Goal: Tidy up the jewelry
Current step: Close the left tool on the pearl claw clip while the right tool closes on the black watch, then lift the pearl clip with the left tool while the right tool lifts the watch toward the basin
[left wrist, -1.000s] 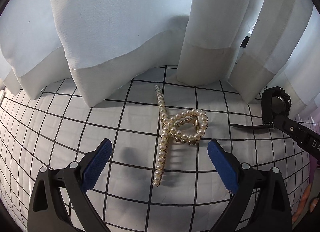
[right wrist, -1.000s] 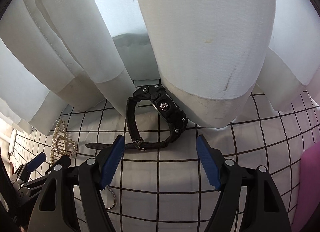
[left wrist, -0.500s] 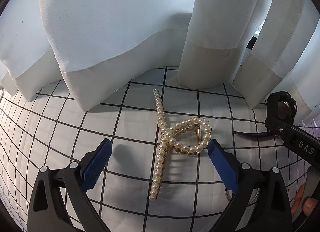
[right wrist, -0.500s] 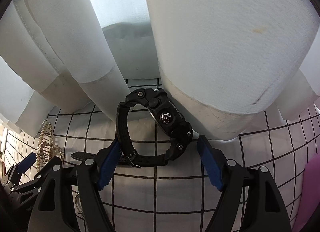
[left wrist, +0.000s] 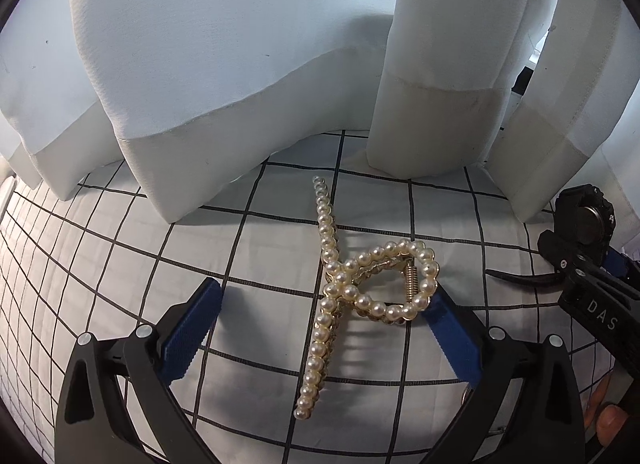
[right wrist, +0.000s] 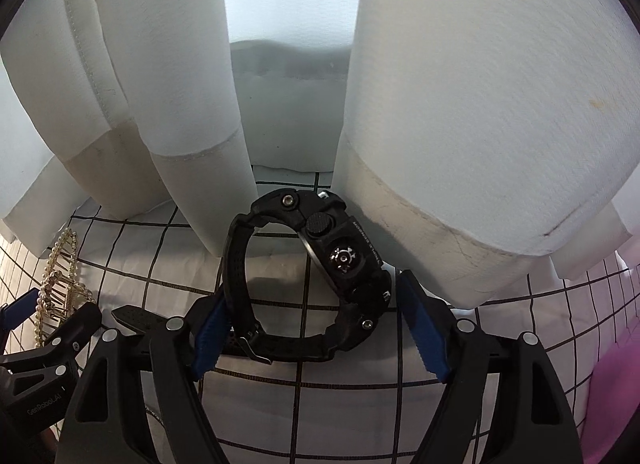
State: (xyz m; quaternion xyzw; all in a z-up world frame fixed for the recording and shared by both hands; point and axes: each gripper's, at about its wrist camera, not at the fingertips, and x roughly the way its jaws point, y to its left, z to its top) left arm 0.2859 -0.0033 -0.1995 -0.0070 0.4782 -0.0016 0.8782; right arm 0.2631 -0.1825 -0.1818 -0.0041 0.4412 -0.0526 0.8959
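Note:
A pearl hair claw clip with a gold spring lies on the white checked sheet. My left gripper is open and straddles it; the right pad sits right beside the clip's loop, the left pad is well clear. A black sports watch stands on its side with its strap buckled into a loop. My right gripper is open around it, one blue pad close to the strap and the other close to the case. The watch and the right gripper's fingers show at the right edge of the left wrist view.
White curtains hang down onto the sheet just behind both items, and one fold touches the watch. Something pink lies at the right. A thin metal ring peeks out by the left gripper's right finger. A person's fingers hold the right gripper.
Both grippers have moved forward and down. The clip's loop now lies level with the left pads, and the watch has come in between the right pads, which stand slightly wider.

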